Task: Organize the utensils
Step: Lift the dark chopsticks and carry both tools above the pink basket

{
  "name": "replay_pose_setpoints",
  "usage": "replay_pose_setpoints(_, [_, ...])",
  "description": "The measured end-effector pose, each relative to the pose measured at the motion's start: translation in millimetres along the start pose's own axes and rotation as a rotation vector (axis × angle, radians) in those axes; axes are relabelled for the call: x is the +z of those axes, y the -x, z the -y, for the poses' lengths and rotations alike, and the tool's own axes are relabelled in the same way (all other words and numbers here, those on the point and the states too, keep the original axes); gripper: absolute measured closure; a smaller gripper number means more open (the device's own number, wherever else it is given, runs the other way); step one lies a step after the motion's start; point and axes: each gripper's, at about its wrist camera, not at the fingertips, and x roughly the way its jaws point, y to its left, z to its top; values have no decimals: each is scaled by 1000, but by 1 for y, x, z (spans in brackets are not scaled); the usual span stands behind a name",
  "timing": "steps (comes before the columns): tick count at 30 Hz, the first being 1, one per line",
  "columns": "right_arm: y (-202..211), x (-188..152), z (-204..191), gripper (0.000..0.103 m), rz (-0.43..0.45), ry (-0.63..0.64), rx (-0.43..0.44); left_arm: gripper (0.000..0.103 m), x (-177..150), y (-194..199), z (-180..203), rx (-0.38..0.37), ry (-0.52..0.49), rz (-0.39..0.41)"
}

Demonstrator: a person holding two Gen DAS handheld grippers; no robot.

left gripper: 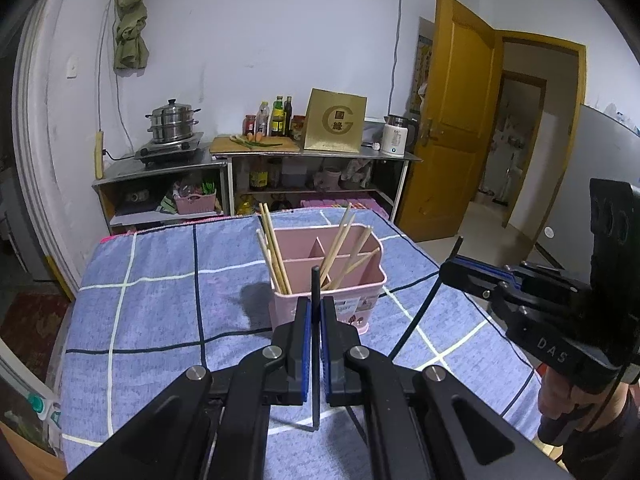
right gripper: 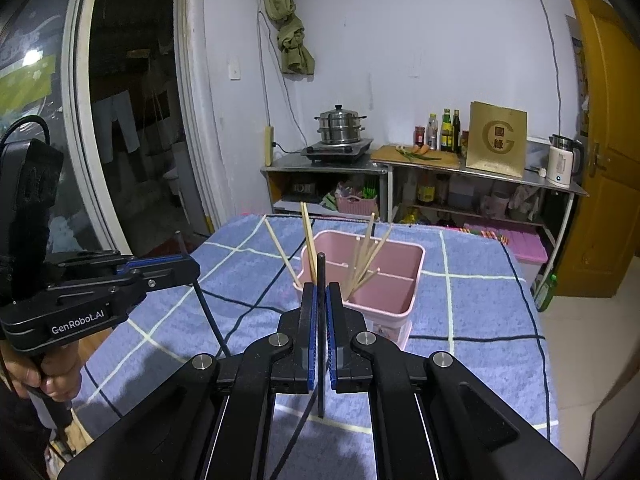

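A pink divided utensil holder [left gripper: 362, 280] [right gripper: 396, 280] stands on the blue checked tablecloth and holds several wooden chopsticks [left gripper: 276, 252] [right gripper: 362, 256]. My left gripper [left gripper: 316, 304] is shut on a black chopstick [left gripper: 315, 284] held upright just in front of the holder. My right gripper [right gripper: 321, 292] is shut on another black chopstick [right gripper: 321, 272], also upright before the holder. The right gripper shows in the left wrist view [left gripper: 448, 270] with its chopstick [left gripper: 424, 312] slanting down. The left gripper shows in the right wrist view [right gripper: 188, 268] with its chopstick [right gripper: 204, 300].
The blue checked tablecloth [left gripper: 160, 320] [right gripper: 480, 320] covers the table. Behind it stand steel counters with a steamer pot [left gripper: 173, 121] [right gripper: 340, 124], bottles, a gold box [left gripper: 335, 120] and a white kettle [left gripper: 396, 136]. A yellow door [left gripper: 452, 120] is open at right.
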Motion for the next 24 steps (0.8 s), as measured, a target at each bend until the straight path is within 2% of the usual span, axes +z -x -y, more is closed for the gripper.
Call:
replay_pose_setpoints(9, [-1,20,4,99,40,4,-3,99,37,-1,1,1,-5,28])
replay_pose_setpoints(24, [1,80,11,99,156,-24,22,99,110,9,-1,16,-9,111])
